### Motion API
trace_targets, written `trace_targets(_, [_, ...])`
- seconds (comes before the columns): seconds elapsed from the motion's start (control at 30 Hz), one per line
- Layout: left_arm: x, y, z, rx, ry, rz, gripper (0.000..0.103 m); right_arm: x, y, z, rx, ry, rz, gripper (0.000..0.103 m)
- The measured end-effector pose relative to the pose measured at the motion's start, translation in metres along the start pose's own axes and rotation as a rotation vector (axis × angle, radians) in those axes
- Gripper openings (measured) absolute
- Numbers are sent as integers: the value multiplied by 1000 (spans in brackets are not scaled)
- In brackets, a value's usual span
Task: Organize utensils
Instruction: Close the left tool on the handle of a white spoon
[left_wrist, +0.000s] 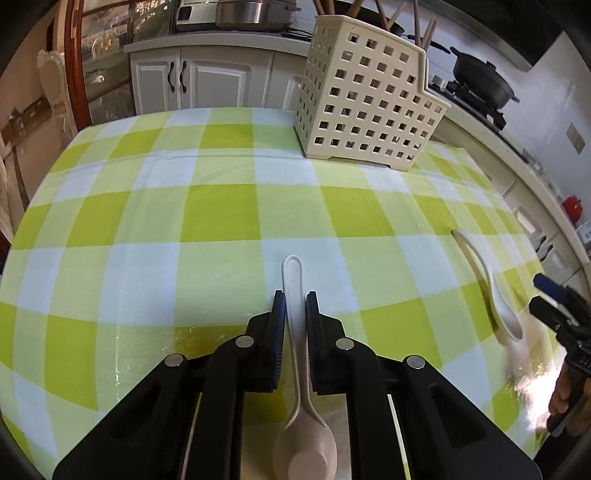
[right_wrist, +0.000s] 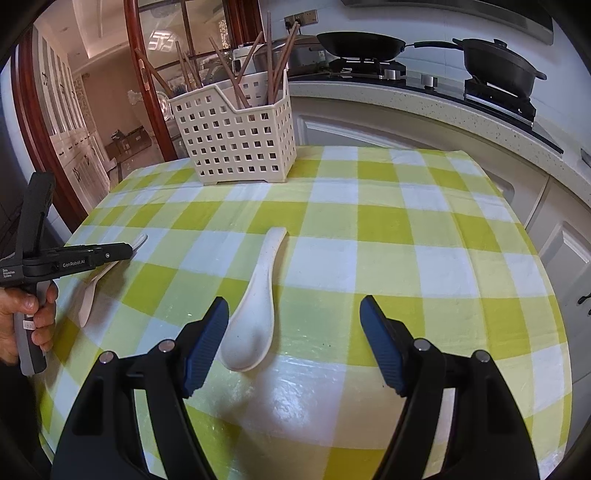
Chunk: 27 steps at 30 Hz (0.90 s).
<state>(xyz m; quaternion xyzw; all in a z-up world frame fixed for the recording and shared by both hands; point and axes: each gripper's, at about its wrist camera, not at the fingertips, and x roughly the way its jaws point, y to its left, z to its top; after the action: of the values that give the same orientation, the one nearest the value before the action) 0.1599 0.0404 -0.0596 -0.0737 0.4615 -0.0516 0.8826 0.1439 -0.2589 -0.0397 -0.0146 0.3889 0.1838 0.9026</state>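
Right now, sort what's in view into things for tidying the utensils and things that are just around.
For the job:
beige spoon, clamped in the left gripper
white spoon, loose on the tablecloth
slotted basket holding chopsticks
right gripper, open

Just around:
frying pan
lidded black pot

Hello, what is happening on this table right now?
A person holding a gripper in each hand is tidying spoons on a green checked tablecloth. The left gripper is shut on the handle of a beige spoon. The right gripper is open above a white spoon, which lies untouched on the cloth. A cream basket with chopsticks stands at the far edge.
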Motion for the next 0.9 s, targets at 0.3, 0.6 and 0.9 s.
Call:
trace_targets(0.3, [-4,34,1,-166,17,-187,10,2,2,-1,-1,8,7,71])
trace_targets(0.6, [-1,23,-3,-129,24,-178,10,1,5,-2,-13,7,10,71])
trace_targets(0.9, [-3,21,-5,-149,25,-207,9,1,4,-3,-12,8,9,71])
